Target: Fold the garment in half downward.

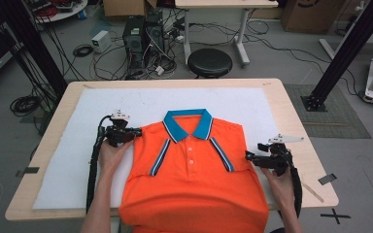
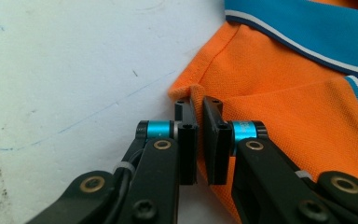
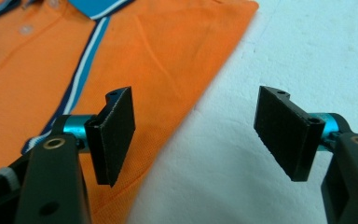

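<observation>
An orange polo shirt [image 1: 194,179] with a blue collar [image 1: 188,122] lies face up, sleeves folded in, its hem hanging over the table's near edge. My left gripper [image 1: 138,131] sits at the shirt's left shoulder edge. In the left gripper view this gripper [image 2: 199,105] is shut, pinching a small fold of the orange fabric [image 2: 279,93] at the corner. My right gripper [image 1: 252,151] rests at the shirt's right edge. In the right gripper view it [image 3: 196,112] stands wide open, one pad [image 3: 114,130] over the shirt [image 3: 158,51] and the other over the white sheet [image 3: 279,42].
A white foam sheet [image 1: 126,97] covers most of the wooden table [image 1: 296,121]. Beyond the far edge stand a black stool [image 1: 210,62], computer towers [image 1: 143,36] and loose cables on the floor. Black frame posts rise at both far corners.
</observation>
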### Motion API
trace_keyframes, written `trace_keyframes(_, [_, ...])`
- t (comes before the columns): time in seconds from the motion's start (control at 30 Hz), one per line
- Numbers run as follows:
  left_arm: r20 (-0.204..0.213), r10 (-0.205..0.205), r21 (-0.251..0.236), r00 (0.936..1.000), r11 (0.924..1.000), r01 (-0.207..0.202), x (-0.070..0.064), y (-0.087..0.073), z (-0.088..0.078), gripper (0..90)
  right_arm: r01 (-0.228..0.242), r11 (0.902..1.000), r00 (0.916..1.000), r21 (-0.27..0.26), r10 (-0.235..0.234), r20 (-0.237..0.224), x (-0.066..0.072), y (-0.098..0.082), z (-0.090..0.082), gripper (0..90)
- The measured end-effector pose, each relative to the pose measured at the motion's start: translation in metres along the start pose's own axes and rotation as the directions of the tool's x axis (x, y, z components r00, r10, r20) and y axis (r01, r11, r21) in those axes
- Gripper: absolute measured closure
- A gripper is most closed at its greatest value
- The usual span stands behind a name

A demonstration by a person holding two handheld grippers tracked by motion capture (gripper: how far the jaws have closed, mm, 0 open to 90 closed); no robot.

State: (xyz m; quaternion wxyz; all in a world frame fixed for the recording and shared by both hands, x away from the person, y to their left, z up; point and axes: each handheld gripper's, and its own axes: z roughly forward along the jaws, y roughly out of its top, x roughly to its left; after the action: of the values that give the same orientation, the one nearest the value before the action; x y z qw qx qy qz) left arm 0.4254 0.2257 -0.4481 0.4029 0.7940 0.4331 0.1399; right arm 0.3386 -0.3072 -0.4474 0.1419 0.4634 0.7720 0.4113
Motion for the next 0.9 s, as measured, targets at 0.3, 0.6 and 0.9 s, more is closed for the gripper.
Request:
trace_keyframes(0.3, [-0.004,0.007,-0.002,1.0000,1.0000,-0.007,0.000,0.000,0.000,84.8,-0.055,0.9984,0.9985,-0.011,0.055,0.002,-0.019,0.030,0.012,34.3])
trace_keyframes(0.6, [-0.004,0.006,-0.006,1.0000,1.0000,-0.006,-0.001,-0.001,0.000,84.8,-0.069,0.9964,0.9973,0.050,0.070,-0.020,-0.043,0.074,0.062,35.0])
trace_keyframes(0.9, [-0.005,0.013,0.000,0.9999,0.9999,-0.013,-0.001,-0.001,0.000,84.7,-0.030,0.9953,0.9993,0.092,0.028,0.026,-0.041,0.073,0.081,34.8])
